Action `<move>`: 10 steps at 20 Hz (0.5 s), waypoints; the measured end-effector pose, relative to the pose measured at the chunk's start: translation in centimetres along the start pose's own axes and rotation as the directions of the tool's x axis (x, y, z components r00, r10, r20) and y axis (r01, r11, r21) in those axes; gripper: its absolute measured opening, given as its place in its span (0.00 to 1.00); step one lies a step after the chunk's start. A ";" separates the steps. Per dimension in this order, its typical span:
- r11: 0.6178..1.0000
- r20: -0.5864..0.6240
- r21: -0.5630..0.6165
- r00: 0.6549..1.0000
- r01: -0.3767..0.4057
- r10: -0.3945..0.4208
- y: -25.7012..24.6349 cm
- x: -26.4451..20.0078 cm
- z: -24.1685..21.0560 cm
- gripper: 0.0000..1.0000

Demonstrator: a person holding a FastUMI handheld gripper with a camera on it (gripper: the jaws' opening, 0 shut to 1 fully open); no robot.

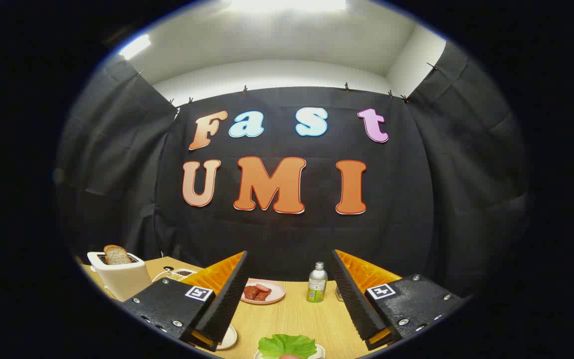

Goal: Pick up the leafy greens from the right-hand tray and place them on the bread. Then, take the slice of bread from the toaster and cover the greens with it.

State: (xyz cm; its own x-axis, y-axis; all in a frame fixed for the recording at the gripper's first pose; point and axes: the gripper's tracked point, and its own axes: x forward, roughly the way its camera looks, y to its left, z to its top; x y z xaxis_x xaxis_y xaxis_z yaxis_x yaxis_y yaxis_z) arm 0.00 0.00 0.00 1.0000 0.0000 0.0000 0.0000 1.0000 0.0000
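Observation:
My gripper (292, 304) hangs above the wooden table with its fingers (227, 299) spread wide and nothing between them. Low between the fingertips lie the leafy greens (287, 345) on a white plate (319, 351), with something pinkish peeking out beneath them. A white toaster (122, 276) stands beyond the left finger, and a slice of toasted bread (116, 255) sticks up out of its slot.
A pink plate (274, 296) with red meat slices (257, 291) sits ahead between the fingers. A small green-labelled bottle (317, 283) stands near the right finger. A small dish (182, 273) lies by the toaster; another white plate (228, 339) shows under the left finger.

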 end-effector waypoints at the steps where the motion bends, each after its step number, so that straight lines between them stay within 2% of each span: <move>1: 1.000 0.001 -0.015 1.000 0.003 -0.003 0.0 0.1 0.2 0.97; 10: 0.999 0.003 -0.023 1.000 -0.031 0.031 1.6 0.8 0.1 0.98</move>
State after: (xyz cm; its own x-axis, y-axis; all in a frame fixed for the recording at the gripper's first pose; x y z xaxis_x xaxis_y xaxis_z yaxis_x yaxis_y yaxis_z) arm 0.75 1.60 0.06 0.9995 0.0314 0.0027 -0.0314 0.9992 -0.0229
